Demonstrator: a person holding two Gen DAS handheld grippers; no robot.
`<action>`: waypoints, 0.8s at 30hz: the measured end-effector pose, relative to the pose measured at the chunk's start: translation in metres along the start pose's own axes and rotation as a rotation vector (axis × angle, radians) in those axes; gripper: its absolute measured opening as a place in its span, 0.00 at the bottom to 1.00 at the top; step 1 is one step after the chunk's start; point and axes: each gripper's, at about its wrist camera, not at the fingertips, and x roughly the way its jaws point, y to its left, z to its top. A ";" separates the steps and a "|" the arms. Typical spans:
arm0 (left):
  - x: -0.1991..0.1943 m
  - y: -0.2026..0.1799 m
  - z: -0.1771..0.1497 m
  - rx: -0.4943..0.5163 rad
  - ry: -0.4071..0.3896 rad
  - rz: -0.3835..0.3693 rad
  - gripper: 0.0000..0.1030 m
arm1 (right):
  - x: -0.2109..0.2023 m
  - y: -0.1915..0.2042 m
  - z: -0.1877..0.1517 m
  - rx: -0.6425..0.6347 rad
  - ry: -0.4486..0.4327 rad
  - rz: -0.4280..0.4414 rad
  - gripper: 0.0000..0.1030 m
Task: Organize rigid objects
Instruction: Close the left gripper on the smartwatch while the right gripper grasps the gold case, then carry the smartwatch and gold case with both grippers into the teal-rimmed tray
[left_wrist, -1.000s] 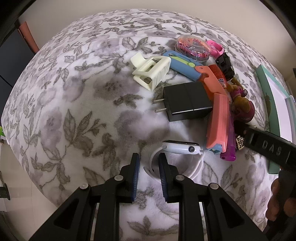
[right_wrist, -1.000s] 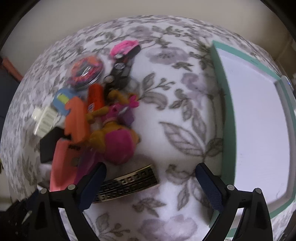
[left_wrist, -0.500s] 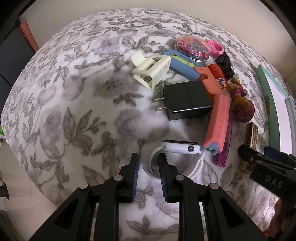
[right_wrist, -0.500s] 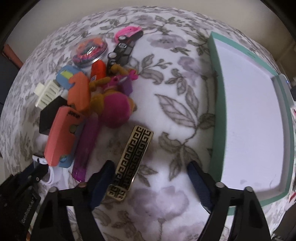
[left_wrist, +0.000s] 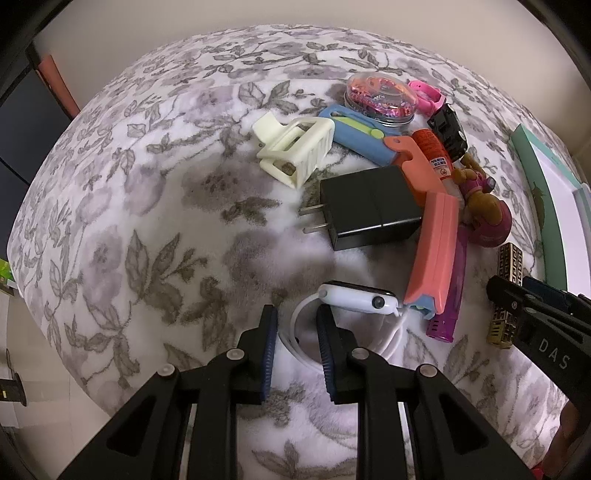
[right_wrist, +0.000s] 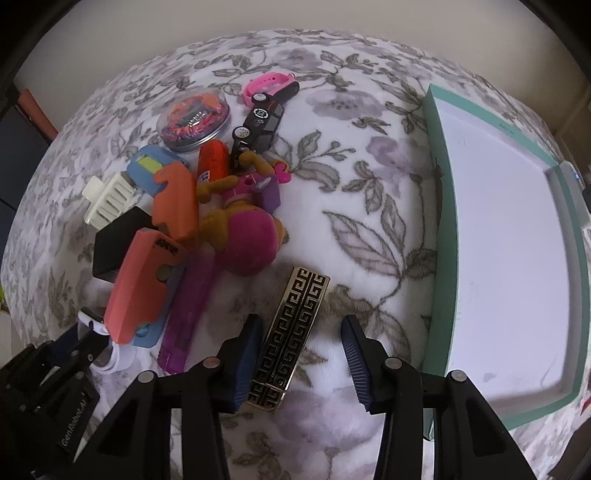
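A gold-and-black patterned bar (right_wrist: 295, 325) lies slanted on the flowered blanket, and it also shows in the left wrist view as the patterned bar (left_wrist: 511, 258). My right gripper (right_wrist: 301, 332) straddles it with its jaws closing. The left pad sits at the bar's edge and the right pad is still clear of it. My left gripper (left_wrist: 295, 332) hangs over the white smartwatch (left_wrist: 358, 299). Its pads are a narrow gap apart, and the watch's white strap loop (left_wrist: 295, 325) runs between them unpinched.
A heap lies left of the bar: black charger (left_wrist: 369, 206), cream claw clip (left_wrist: 295, 147), coral knife (right_wrist: 140, 280), purple lighter (right_wrist: 188, 314), pink plush toy (right_wrist: 247, 240), round tin (right_wrist: 194, 118), toy car (right_wrist: 262, 118). A teal-rimmed white tray (right_wrist: 436, 221) lies to the right.
The right jaws have narrowed a lot, and the patterned bar now lies lengthwise between them instead of crosswise ahead. The left gripper has kept still.
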 end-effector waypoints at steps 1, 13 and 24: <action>0.000 0.000 0.000 -0.004 -0.001 -0.006 0.19 | 0.000 0.001 -0.002 -0.002 -0.003 -0.002 0.34; -0.014 0.012 -0.004 -0.048 -0.001 -0.029 0.12 | -0.017 -0.014 -0.007 0.035 -0.019 0.085 0.22; -0.061 0.015 0.009 -0.084 -0.103 -0.063 0.12 | -0.058 -0.036 0.001 0.079 -0.109 0.157 0.22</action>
